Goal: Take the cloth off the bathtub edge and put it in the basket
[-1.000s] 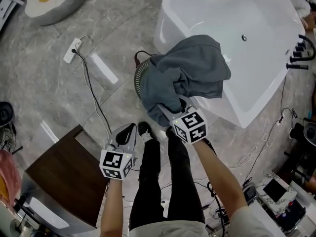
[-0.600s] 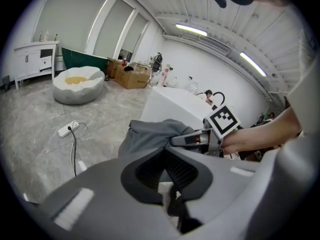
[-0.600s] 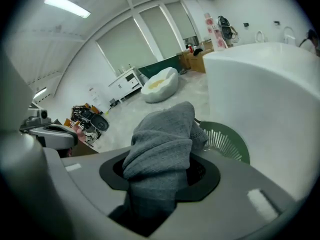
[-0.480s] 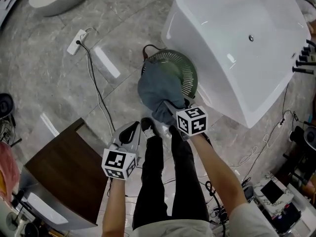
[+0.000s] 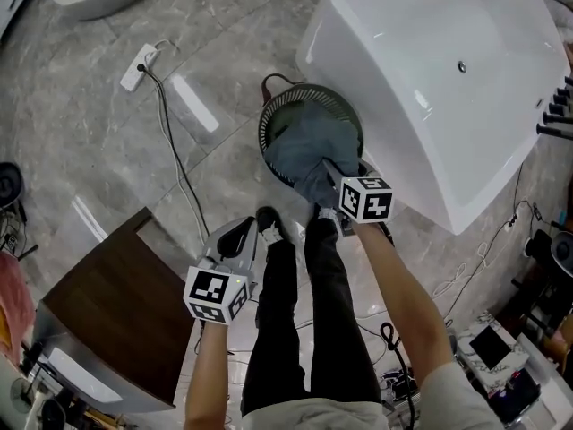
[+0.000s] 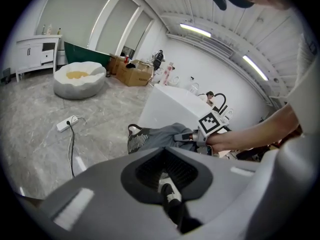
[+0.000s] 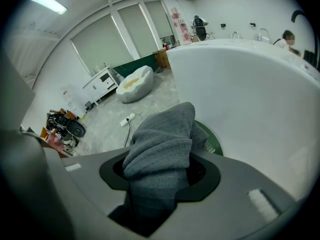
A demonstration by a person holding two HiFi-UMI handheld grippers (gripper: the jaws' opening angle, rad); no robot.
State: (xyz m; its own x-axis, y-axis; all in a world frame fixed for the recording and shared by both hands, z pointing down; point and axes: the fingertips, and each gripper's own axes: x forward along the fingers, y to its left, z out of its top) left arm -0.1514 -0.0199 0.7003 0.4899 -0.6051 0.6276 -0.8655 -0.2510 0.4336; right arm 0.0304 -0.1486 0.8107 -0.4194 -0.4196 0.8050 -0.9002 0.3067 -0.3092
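Right claw clamps the grey cloth in the basket mouth.

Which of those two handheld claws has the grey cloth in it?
The right gripper: its jaws clamp the grey cloth at the basket; the left gripper holds nothing.

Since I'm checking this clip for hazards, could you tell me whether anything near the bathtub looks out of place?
A white power strip lies on the floor, its black cord trailing loose past the basket: odd beside a bathtub. The cloth, in the right gripper, hangs bunched over the basket.
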